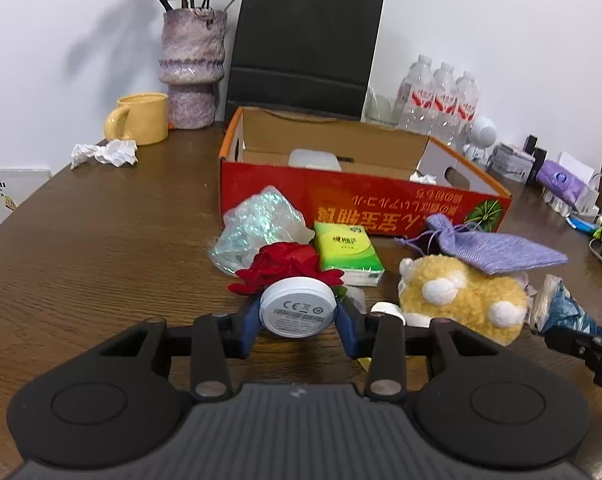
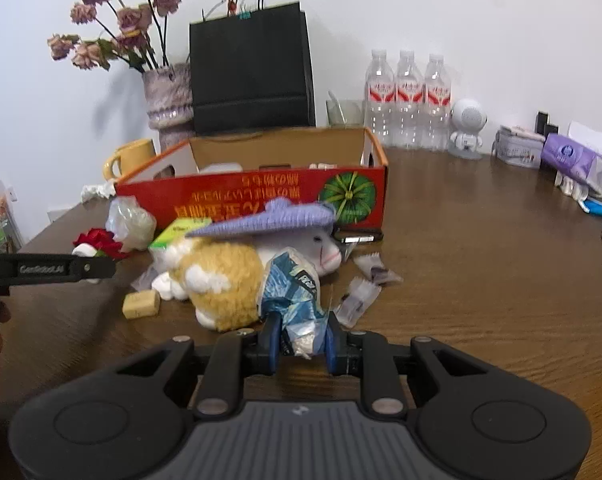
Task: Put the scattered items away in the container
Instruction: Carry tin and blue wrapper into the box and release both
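My left gripper (image 1: 299,314) is shut on a round white device (image 1: 298,310) with a red fabric rose (image 1: 289,266) behind it, low over the table. My right gripper (image 2: 303,340) is shut on a crumpled blue snack packet (image 2: 293,284). The red cardboard box (image 1: 381,200) stands open behind the clutter, also in the right wrist view (image 2: 237,196). In front of it lie a green tissue pack (image 1: 347,250), an iridescent plastic wrap (image 1: 257,224), a yellow plush toy (image 1: 461,292) and a purple knitted pouch (image 1: 497,246).
A yellow mug (image 1: 141,118), flower vase (image 1: 193,68), black paper bag (image 1: 305,44) and water bottles (image 1: 441,96) line the back wall. A crumpled tissue (image 1: 105,152) lies left. A cork (image 2: 141,304) and small wrappers (image 2: 361,292) lie near the plush.
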